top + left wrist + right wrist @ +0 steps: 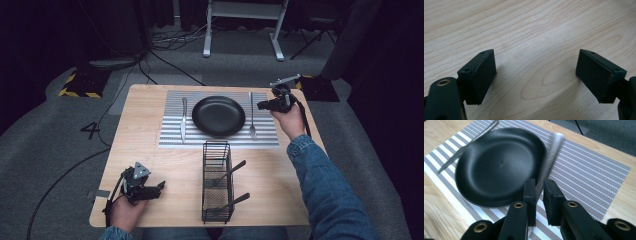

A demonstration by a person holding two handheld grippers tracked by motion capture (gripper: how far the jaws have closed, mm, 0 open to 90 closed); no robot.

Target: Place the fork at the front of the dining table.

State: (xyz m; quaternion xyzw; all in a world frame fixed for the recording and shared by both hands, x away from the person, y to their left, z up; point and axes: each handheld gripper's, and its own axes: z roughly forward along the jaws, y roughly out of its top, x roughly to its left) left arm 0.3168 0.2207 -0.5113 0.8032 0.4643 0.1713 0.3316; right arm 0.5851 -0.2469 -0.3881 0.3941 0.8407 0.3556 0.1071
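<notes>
I have the left tongs point(161, 186) at the lower left of the high view, jaws spread wide, hand low behind them. My right tongs point(261, 105) sit at the upper right, jaws nearly together, denim-sleeved forearm stretched forward.

My sleeves are blue denim. Each claw is matte black with flat rectangular pads, brass-ringed holes at the pivots and a black cable; my left claw point(161, 186) carries a grey three-cornered plate on top.
</notes>
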